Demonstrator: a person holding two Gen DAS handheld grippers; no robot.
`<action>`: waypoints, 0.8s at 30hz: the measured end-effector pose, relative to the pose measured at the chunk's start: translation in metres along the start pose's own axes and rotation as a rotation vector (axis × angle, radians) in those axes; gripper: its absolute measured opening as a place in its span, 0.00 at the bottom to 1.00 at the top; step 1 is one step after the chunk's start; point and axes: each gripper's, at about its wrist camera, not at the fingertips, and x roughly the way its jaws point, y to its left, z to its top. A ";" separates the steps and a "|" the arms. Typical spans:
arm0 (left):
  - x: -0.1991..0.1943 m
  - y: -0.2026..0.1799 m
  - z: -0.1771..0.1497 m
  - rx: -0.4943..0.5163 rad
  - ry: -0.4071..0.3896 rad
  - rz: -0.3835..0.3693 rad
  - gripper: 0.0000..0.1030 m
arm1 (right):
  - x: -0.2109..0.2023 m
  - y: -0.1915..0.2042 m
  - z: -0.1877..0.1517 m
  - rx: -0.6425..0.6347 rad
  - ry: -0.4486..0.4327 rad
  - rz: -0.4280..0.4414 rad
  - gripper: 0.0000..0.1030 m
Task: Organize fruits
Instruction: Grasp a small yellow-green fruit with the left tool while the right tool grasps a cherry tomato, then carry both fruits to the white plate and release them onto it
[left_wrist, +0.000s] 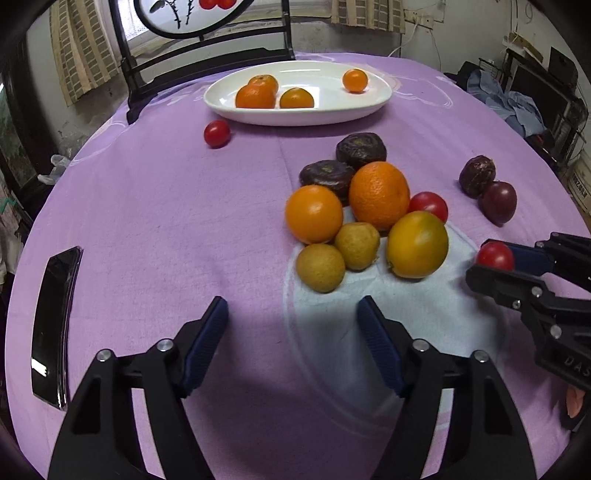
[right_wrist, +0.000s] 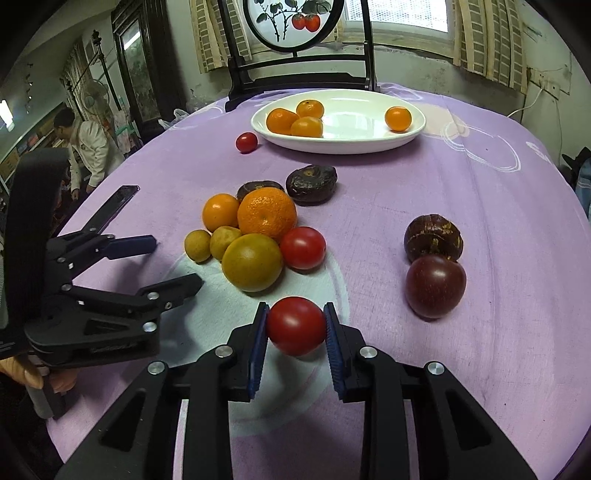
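Note:
My right gripper (right_wrist: 296, 325) is shut on a red tomato (right_wrist: 296, 325), just above the purple cloth; it also shows in the left wrist view (left_wrist: 495, 256). My left gripper (left_wrist: 291, 314) is open and empty, in front of a pile of oranges (left_wrist: 378, 194), a yellow-green citrus (left_wrist: 417, 244), small brown fruits (left_wrist: 320, 267) and another tomato (left_wrist: 428, 205). A white oval plate (left_wrist: 332, 114) at the back holds several small oranges (left_wrist: 255, 96). A lone tomato (left_wrist: 217, 133) lies by the plate. Dark passion fruits (right_wrist: 435, 286) lie to the right.
A black phone (left_wrist: 55, 325) lies at the table's left edge. A dark wooden stand with a round painted panel (right_wrist: 295, 22) is behind the plate. A person (right_wrist: 86, 147) stands at the far left of the room. Two wrinkled dark fruits (left_wrist: 360, 149) sit behind the pile.

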 end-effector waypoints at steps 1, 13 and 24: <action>0.001 0.000 0.002 -0.005 0.005 -0.010 0.64 | 0.000 -0.001 0.000 0.007 0.000 0.007 0.29; -0.002 -0.003 0.010 0.007 0.000 -0.072 0.25 | 0.002 -0.005 -0.002 0.026 0.006 0.024 0.29; -0.040 0.014 0.025 0.035 -0.048 -0.104 0.25 | -0.031 0.000 0.022 0.015 -0.082 0.045 0.29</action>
